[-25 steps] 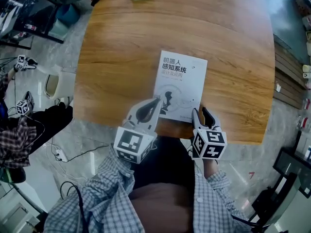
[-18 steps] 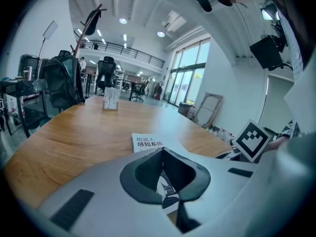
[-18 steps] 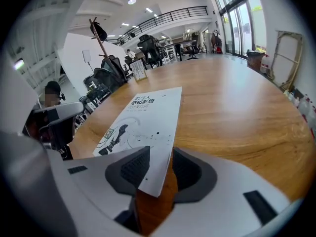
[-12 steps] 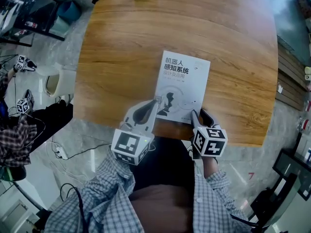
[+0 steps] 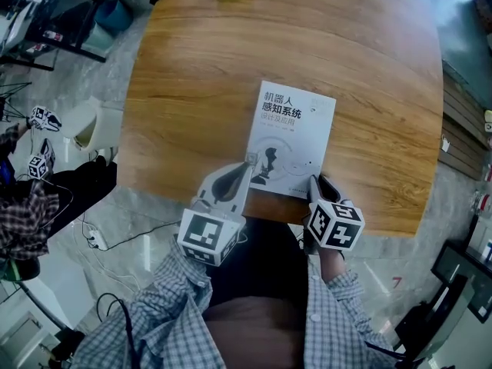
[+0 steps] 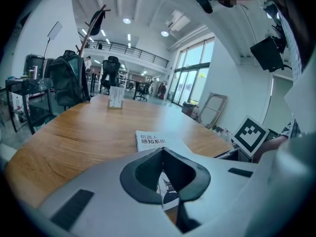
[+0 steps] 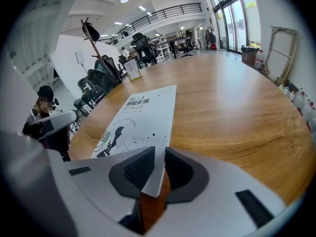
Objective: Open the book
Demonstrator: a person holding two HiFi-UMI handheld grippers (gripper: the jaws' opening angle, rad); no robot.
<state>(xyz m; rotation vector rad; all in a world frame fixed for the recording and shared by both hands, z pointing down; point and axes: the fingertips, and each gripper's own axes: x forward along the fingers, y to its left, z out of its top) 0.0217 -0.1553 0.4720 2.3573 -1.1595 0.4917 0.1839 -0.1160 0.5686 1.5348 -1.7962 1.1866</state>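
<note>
Wooden table [image 5: 369,68] bore the closed book [image 5: 296,133] at its near edge. My right gripper [image 7: 159,158] pinched its near right corner; my left gripper [image 6: 163,151], jaws together, stood at its left edge. I judged that the corner should rise slowly, cover only.

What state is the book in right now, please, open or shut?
Shut: the book lies flat on the table, front cover up. The right gripper only pinches its near corner.

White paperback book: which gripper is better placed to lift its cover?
Right: the right gripper grips the near cover corner of the white paperback book; the left gripper is shut on nothing.
</note>
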